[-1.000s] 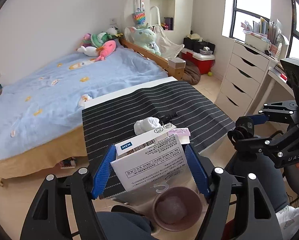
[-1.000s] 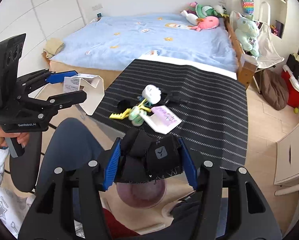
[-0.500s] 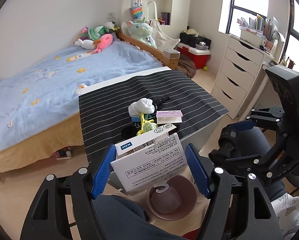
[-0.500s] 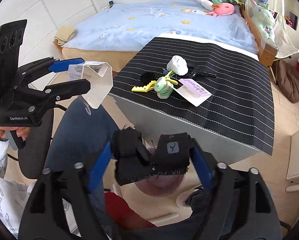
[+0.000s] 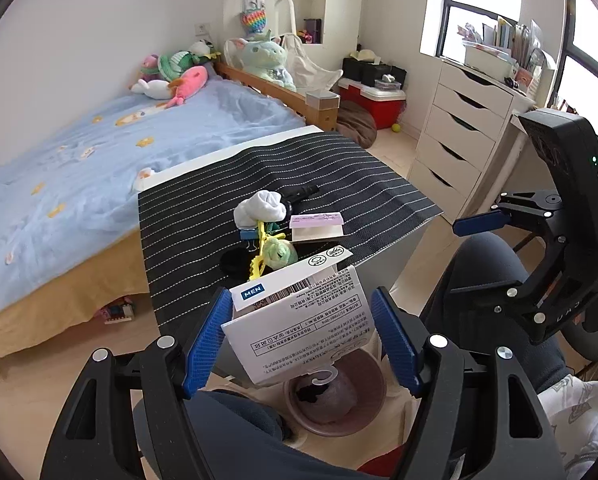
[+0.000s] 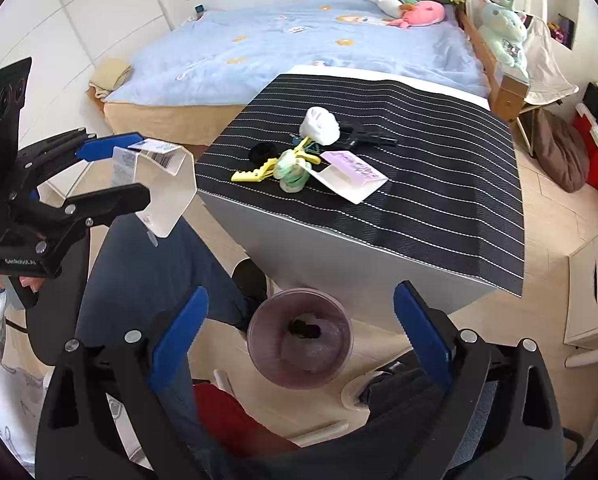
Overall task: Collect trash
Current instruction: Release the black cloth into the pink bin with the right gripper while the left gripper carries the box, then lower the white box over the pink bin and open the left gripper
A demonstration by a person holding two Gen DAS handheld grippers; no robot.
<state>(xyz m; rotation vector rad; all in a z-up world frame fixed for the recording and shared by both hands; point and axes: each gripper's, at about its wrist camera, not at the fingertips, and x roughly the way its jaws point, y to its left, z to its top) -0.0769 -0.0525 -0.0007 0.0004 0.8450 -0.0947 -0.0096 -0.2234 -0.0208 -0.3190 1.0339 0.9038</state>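
The left tool (image 5: pixel 299 340) is clamped on a white cardboard box (image 5: pixel 299 320), its blue pads pressing both side walls with the jaws about two-thirds apart. The box is a flattened, open-ended sleeve printed with a barcode, a blue "MEN" label and small black text, and a clear plastic hook hangs from its lower edge. It hangs tilted just above the purple bin (image 5: pixel 335 404), which stands on the floor by the person's dark trouser leg (image 5: pixel 227 440).

The right tool (image 6: pixel 299 332) has just been opening; its jaws now stand wide with nothing between them, directly over the purple bin (image 6: pixel 299 336). A small black item (image 6: pixel 305 329) lies at the bottom of the bin.

The right wrist view shows the box (image 6: pixel 155 188) from the side as a hollow bent sleeve in the left tool (image 6: pixel 115 172), held well to the left of the bin, and the black piece plainly; the left wrist view hides most of the bin behind the box but shows its print, and the right tool (image 5: pixel 511 240) off to the right.

Beyond the bin stands the surface (image 6: pixel 439 184), covered with a black white-striped cloth. On it lie a white balled sock (image 6: pixel 321 126), a yellow clip (image 6: pixel 255 172), a pale green wad (image 6: pixel 293 170), a lilac-and-white card (image 6: pixel 351 174), a black round thing (image 6: pixel 261 153) and a black tool-like thing (image 6: pixel 367 136), clustered together. Behind the surface is a bed (image 6: pixel 299 48) with a light-blue cover and plush toys (image 6: pixel 415 4) at its head. A white chest of drawers (image 5: pixel 459 136) stands to the right in the left wrist view.
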